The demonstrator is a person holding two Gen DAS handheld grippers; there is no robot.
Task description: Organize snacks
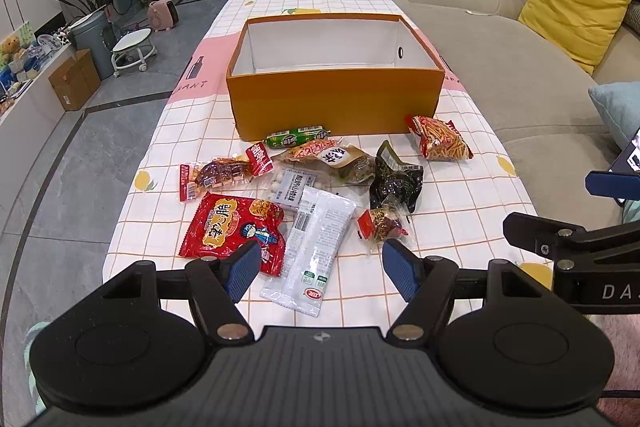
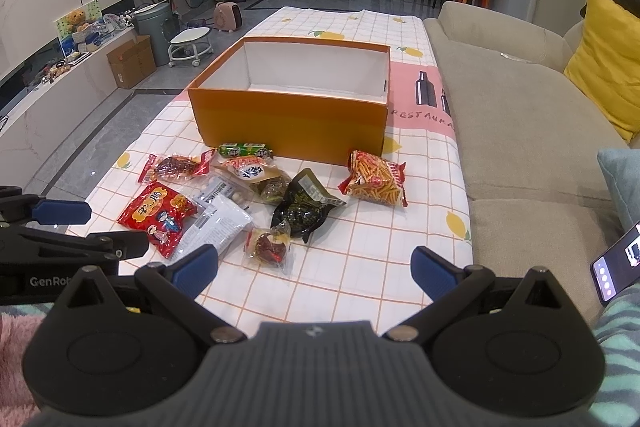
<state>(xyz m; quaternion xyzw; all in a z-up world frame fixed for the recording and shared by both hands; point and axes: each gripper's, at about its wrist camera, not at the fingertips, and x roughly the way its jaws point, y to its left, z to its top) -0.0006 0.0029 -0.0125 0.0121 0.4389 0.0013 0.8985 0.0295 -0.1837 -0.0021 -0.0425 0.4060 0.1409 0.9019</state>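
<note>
1. Red crisp packet (image 1: 234,227) lies at the left end of the snack pile on the checked worktop (image 1: 460,187), just ahead of the left tool (image 1: 320,269), whose blue pads stand wide apart with nothing between them.
2. White sachet (image 1: 316,247) lies beside it, overlapping a clear pack of white balls.
3. Green sausage (image 1: 298,137) rests against the front wall of the orange box (image 1: 336,99), which sits open behind the pile.
4. Black pouch (image 2: 302,209) and noodle-stick bag (image 2: 376,179) lie further right.
5. Right tool (image 2: 316,269) hovers released, gripping nothing; a sofa (image 2: 520,131) borders the worktop.
</note>
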